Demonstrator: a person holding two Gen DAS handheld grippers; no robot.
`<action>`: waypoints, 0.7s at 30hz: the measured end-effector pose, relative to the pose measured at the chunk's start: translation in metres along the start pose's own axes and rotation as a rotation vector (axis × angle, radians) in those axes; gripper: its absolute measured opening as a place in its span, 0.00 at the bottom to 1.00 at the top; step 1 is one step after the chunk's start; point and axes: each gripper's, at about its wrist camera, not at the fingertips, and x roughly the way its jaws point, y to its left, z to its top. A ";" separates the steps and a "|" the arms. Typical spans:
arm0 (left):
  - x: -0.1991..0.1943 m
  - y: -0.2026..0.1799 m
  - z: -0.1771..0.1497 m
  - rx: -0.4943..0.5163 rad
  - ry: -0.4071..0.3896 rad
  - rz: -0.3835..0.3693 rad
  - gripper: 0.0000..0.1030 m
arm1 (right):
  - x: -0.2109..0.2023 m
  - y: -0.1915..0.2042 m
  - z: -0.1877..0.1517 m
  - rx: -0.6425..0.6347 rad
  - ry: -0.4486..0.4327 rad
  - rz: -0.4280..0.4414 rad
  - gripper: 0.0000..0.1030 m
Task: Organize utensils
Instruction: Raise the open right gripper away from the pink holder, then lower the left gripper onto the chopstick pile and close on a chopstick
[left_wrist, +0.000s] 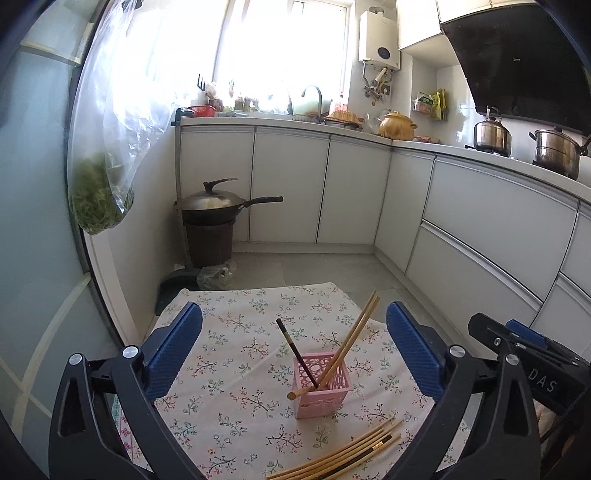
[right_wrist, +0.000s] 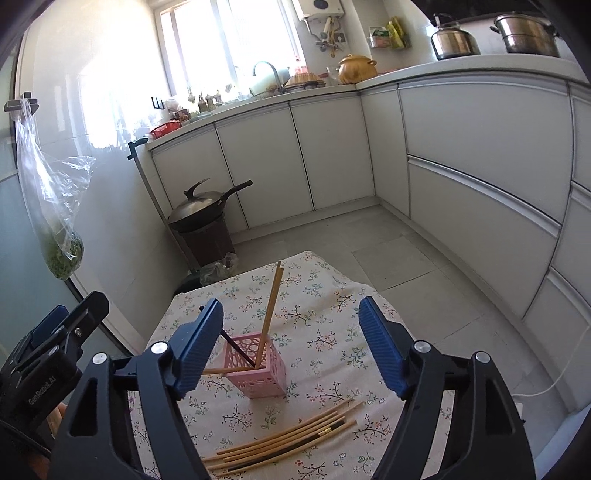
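Observation:
A pink perforated holder (left_wrist: 321, 384) (right_wrist: 258, 369) stands on a small table with a floral cloth (left_wrist: 229, 406) (right_wrist: 325, 295). In it lean a dark chopstick (left_wrist: 295, 350) and two bamboo chopsticks (left_wrist: 354, 332), and another bamboo one lies across its rim (left_wrist: 299, 392). Several loose chopsticks (left_wrist: 343, 454) (right_wrist: 284, 439) lie on the cloth in front of the holder. My left gripper (left_wrist: 295, 317) is open, its blue pads wide apart on either side of the holder and touching nothing. My right gripper (right_wrist: 291, 306) is open too, above the holder, with nothing between its pads.
A lidded wok (left_wrist: 214, 203) sits on a brown bin by the wall beyond the table. A plastic bag of greens (left_wrist: 99, 206) hangs at the left. White cabinets (left_wrist: 288, 184) and a counter with steel pots (left_wrist: 554, 151) run along the back and right, past a tiled floor (right_wrist: 388, 251).

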 end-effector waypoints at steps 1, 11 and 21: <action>0.000 0.000 -0.002 0.001 0.012 -0.001 0.93 | -0.001 -0.003 -0.002 0.014 0.004 0.003 0.80; 0.009 -0.012 -0.041 0.120 0.204 -0.143 0.93 | -0.046 -0.075 -0.036 0.185 0.030 0.026 0.93; 0.069 -0.101 -0.146 0.410 0.638 -0.677 0.93 | -0.083 -0.154 -0.032 0.456 -0.030 0.025 0.93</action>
